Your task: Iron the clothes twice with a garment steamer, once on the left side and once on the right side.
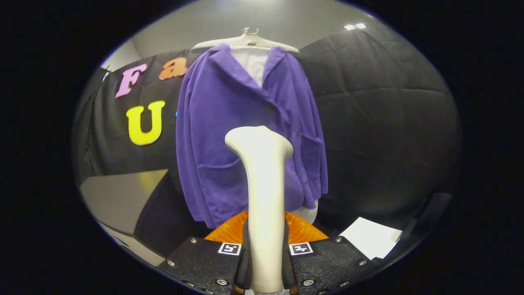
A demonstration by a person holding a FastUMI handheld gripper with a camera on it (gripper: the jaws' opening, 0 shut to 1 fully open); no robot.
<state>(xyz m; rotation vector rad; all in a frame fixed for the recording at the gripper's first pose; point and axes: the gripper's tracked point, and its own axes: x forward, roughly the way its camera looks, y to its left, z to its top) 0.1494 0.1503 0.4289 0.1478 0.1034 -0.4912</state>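
Tool (266, 262) clamped on steamer (262, 184) before cardigan (221, 123)

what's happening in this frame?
A person's handheld gripper is shut on the handle of a white garment steamer, with the steamer held upright between the fingers. Its head points toward a purple jacket hanging on a white hanger just beyond. The head sits in front of the jacket's lower middle; whether it touches the fabric cannot be told. An orange object lies below the jacket, behind the fingers.
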